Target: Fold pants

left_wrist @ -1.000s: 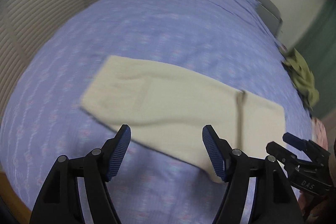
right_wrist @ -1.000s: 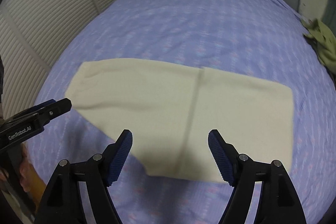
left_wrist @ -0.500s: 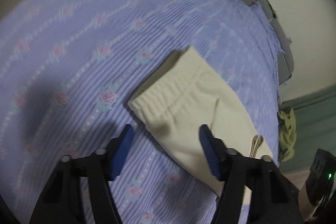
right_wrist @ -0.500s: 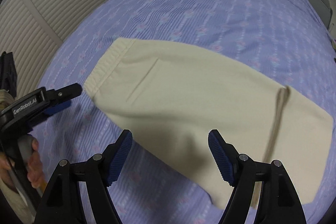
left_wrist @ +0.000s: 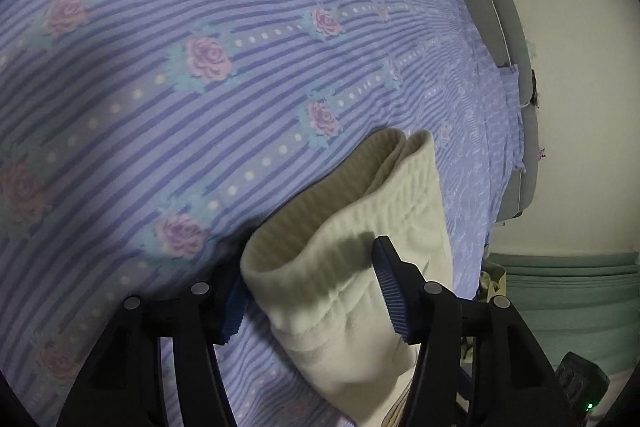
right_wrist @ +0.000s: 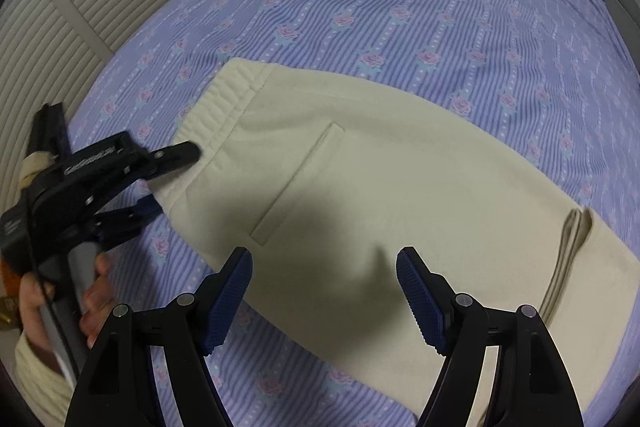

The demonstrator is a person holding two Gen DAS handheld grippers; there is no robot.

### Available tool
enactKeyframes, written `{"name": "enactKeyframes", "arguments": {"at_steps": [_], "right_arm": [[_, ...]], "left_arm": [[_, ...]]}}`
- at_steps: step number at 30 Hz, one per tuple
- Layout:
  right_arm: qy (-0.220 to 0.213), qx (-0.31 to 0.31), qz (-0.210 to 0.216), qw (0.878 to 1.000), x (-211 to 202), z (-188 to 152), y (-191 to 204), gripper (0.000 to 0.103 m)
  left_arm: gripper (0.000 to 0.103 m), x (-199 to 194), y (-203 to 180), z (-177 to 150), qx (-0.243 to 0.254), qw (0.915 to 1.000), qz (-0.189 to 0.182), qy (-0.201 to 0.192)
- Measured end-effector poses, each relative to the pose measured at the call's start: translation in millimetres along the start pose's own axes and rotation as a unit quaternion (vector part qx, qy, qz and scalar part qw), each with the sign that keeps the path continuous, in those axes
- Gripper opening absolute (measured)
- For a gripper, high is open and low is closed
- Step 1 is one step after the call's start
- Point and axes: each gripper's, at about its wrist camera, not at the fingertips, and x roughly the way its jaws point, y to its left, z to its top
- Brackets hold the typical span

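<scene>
Pants: your cream pants (right_wrist: 360,187) lie flat on the bed (right_wrist: 440,7), already doubled lengthwise, waistband toward the left of the right wrist view and the legs running off to the lower right.
Waistband: the ribbed elastic band (left_wrist: 344,227) sits at the near corner of the garment; in the left wrist view its layers gape open and lift off the sheet.
Fold edge: a stacked fabric edge (right_wrist: 568,255) shows across the leg part near the right rim of the right wrist view.
Pocket: a slanted welt pocket (right_wrist: 300,183) faces up, just beyond your right fingers.
Left hand-held gripper (left_wrist: 316,291): its jaws have just been closing, and the waistband corner is between them. One blue pad (left_wrist: 390,299) lies on top of the band; the other sits low at the band's edge against the sheet. You cannot tell from the views whether both pads already press the fabric.
Right hand-held gripper (right_wrist: 324,299): your jaws stand spread wide, hovering above the near edge of the pants with nothing pinched.
Left hand (right_wrist: 60,299): it wraps the gripper's handle at the lower left of the right wrist view.
Bed: a lilac striped sheet with pink roses covers it; a grey headboard (left_wrist: 504,75) stands at the far end.
</scene>
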Motion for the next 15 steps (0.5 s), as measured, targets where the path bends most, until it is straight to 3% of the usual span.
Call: {"name": "enactKeyframes", "arguments": {"at_steps": [1,3,6,8,9,10,14,15], "right_arm": [[0.000,0.000,0.002,1.000,-1,-1,0,0.076],[-0.002,0.002,0.007,1.000,-6,-4,-4,0.076],[-0.005,0.014,0.015,1.000,-10,-8,-11,0.076],[-0.006,0.020,0.014,1.000,-11,-9,-14,0.076],[-0.005,0.022,0.013,1.000,-11,-10,-15,0.076],[-0.005,0.024,0.012,1.000,-11,-9,-16,0.076],[-0.010,0.030,0.007,0.999,-13,-8,-18,0.076],[-0.012,0.031,0.005,0.999,-14,-8,-20,0.076]], "left_arm": [[0.037,-4,-5,-2,0.016,0.9999,-0.006,-0.003],[0.029,-17,-22,-10,0.074,0.9969,-0.026,-0.011],[0.027,-30,-37,-17,0.116,0.9909,-0.069,-0.009],[0.035,-24,-40,-12,0.115,0.9921,-0.051,-0.008],[0.048,-15,-38,-8,0.106,0.9939,-0.032,-0.003],[0.051,-7,-36,-4,0.093,0.9955,-0.015,0.005],[0.050,11,-29,1,0.061,0.9980,0.017,0.006],[0.039,10,-31,-2,0.065,0.9975,0.026,0.003]]}}
